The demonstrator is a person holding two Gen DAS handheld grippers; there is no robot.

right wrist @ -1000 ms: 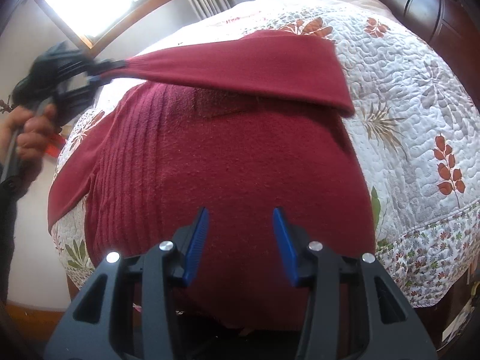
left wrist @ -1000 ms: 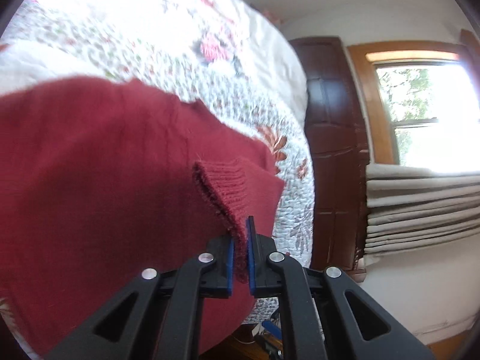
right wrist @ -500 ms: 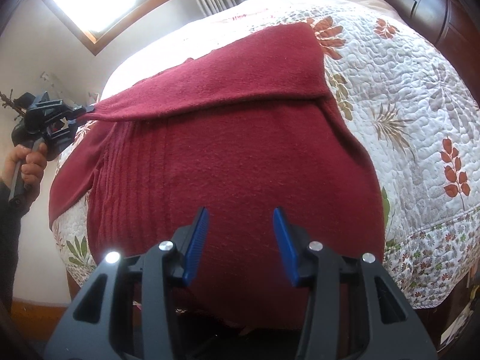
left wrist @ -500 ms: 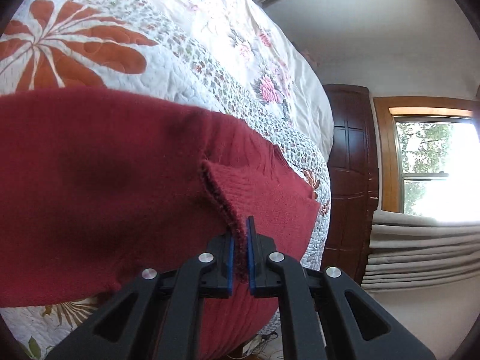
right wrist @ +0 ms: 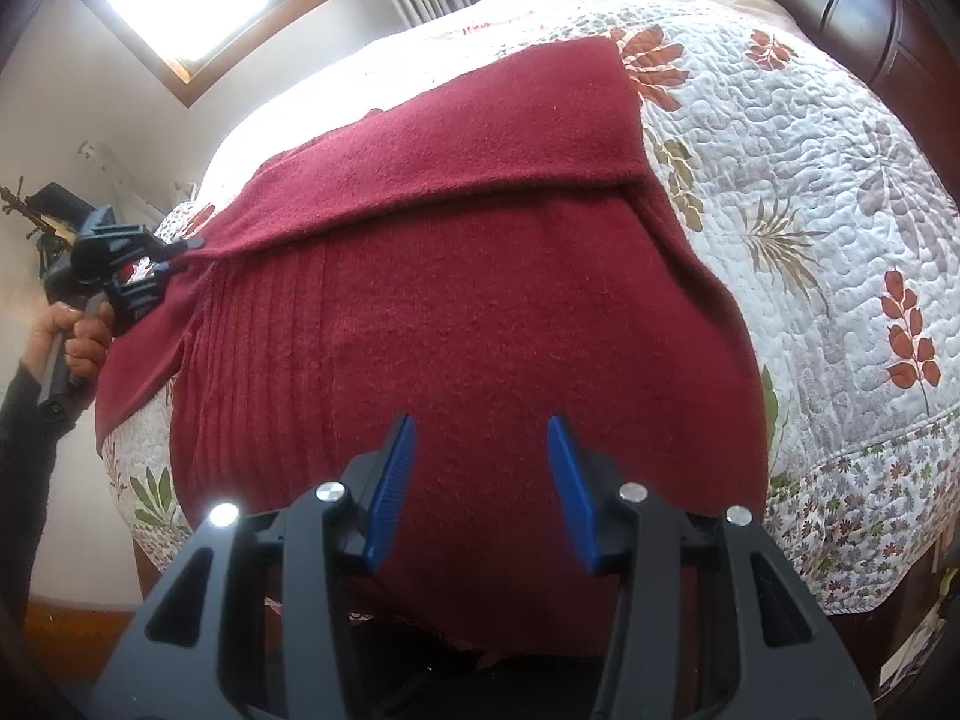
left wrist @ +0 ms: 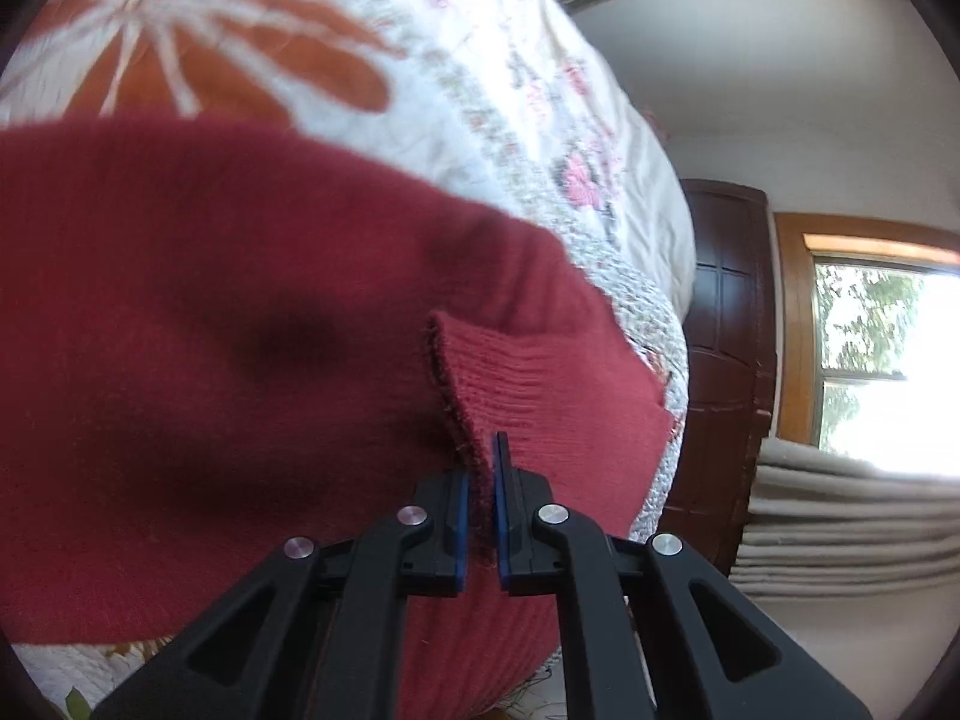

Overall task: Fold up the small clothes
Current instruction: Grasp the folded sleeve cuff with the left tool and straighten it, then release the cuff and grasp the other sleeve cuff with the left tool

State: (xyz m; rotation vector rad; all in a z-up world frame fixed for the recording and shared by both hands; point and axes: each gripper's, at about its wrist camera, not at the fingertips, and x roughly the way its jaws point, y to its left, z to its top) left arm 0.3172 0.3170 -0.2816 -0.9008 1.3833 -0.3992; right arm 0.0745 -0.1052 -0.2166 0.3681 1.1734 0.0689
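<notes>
We're pinching the cuff [left wrist: 480, 414] with the left gripper [left wrist: 480, 504], sleeve lying crosswise over the sweater [right wrist: 480, 312] on the bed [right wrist: 810, 180]; right gripper [right wrist: 480, 480] is hovering spread apart, empty, near the hem.

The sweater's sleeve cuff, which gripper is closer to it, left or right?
Left. The left gripper is clamped on the sleeve cuff. The right gripper hovers open over the sweater body, apart from the cuff.

Black tool [right wrist: 480, 480], blue pads [right wrist: 393, 489]; dark sleeve [right wrist: 21, 420].
</notes>
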